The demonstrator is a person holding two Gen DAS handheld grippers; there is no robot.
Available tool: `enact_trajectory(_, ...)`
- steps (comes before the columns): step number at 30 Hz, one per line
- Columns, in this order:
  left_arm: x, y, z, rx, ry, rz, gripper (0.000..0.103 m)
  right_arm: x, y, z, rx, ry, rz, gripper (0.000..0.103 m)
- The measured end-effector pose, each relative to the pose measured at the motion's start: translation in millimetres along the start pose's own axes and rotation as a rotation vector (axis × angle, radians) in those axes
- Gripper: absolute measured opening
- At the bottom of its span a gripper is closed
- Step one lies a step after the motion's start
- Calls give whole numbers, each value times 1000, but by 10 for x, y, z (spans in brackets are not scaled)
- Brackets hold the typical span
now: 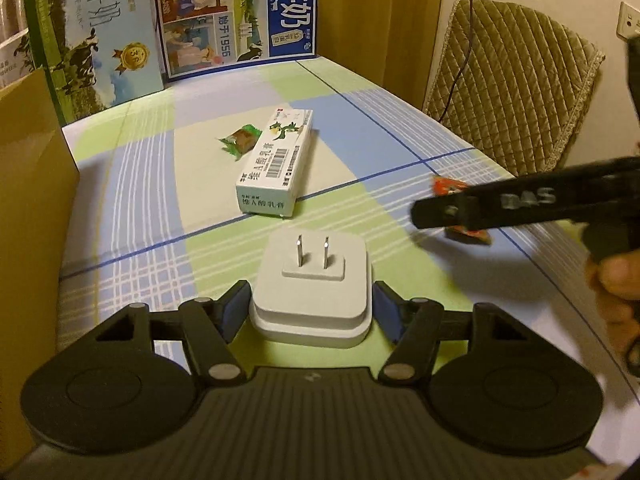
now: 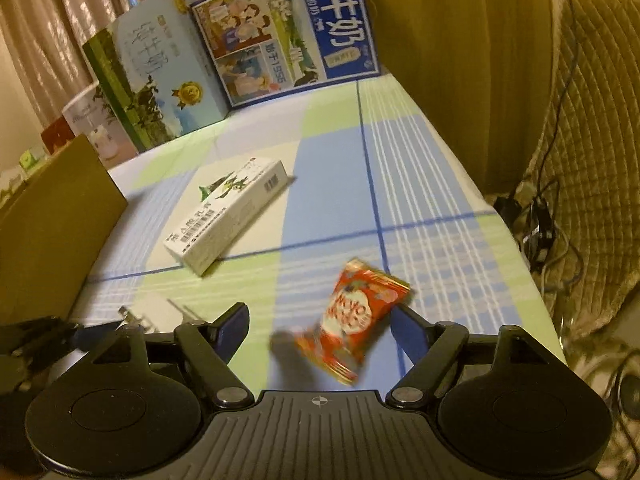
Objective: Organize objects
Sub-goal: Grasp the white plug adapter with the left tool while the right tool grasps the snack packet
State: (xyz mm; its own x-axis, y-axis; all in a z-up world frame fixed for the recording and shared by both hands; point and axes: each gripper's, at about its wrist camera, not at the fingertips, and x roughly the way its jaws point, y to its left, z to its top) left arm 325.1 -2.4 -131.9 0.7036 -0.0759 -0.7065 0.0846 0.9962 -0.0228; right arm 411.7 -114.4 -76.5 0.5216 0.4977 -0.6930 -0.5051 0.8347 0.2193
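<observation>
A white plug adapter (image 1: 312, 280) lies prongs-up on the checked tablecloth (image 1: 140, 200). My left gripper (image 1: 312, 304) is open, its blue-padded fingers close on either side of the adapter. My right gripper (image 2: 320, 324) is open too. A red snack packet (image 2: 352, 316), blurred, leans against its right finger (image 2: 404, 332). In the left wrist view the right gripper (image 1: 424, 212) reaches in from the right over that packet (image 1: 450, 186). A white carton with a barcode (image 1: 276, 164) (image 2: 228, 208) lies mid-table, with a green-wrapped candy (image 1: 240, 140) beside it.
A brown cardboard box (image 1: 28, 200) (image 2: 52, 232) stands along the left edge. Milk cartons (image 1: 100, 40) (image 1: 240, 12) line the back. A quilted chair (image 1: 516, 80) and cables are beyond the right edge. A hand (image 1: 620, 280) holds the right gripper.
</observation>
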Motion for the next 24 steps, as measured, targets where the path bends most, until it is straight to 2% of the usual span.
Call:
enact_trajectory(5,-13,30,-7,-1,-10,4,68,37,138,-49,-134,14,-48,36)
enact_trajectory(7,0,31,18,8,-16,9,71,19,136,-95,-173,10,-70,28)
enact_trajectory(12,89,14,98,11,-16,0,71,-62,65,-177,-163,6,-96,24)
enact_trajectory(14,138,-10,112,20,3,-2,67,-101,36,-197,-145,9,-95,24)
enact_trajectory(15,146,-23,108,25,10,0,62,-120,29,-203,-138,12,-95,24)
enact_trajectory(24,-82,-57,65,14,30,-3,61,-438,45,-240,-79,12,-74,23)
